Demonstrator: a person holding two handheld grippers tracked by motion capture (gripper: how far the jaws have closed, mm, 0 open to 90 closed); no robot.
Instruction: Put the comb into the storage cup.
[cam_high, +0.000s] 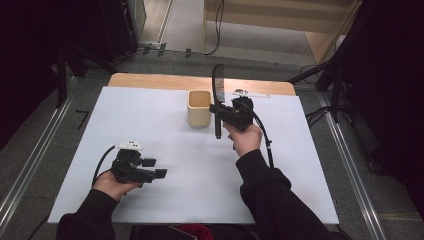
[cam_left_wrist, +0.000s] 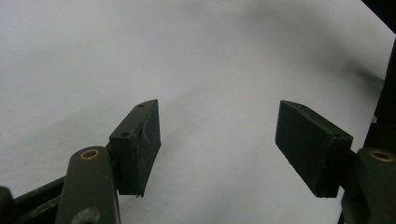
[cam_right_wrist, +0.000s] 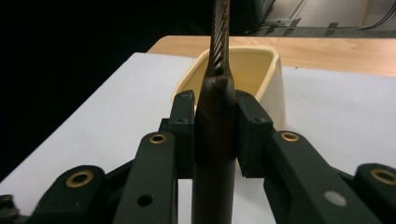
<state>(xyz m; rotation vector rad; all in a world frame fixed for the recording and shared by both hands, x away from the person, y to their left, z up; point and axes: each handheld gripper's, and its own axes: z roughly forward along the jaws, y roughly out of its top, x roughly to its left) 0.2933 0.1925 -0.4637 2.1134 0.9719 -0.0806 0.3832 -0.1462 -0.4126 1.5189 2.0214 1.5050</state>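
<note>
Right gripper (cam_high: 218, 111): fingers (cam_right_wrist: 250, 135) clamped on dark handle of knife (cam_high: 218, 95), held upright, blade up, just right of cream cup (cam_high: 199, 108) at far middle of bench (cam_high: 165, 195)
Left gripper (cam_high: 155, 168): fingers (cam_left_wrist: 140, 144) apart, empty, low over bench, near left

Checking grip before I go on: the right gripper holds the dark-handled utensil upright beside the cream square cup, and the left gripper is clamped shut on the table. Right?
Not quite. The left gripper is open, its fingers apart over the bare white table sheet, as the left gripper view shows. The rest holds: the right gripper holds the dark-handled utensil upright beside the cream square cup.
</note>
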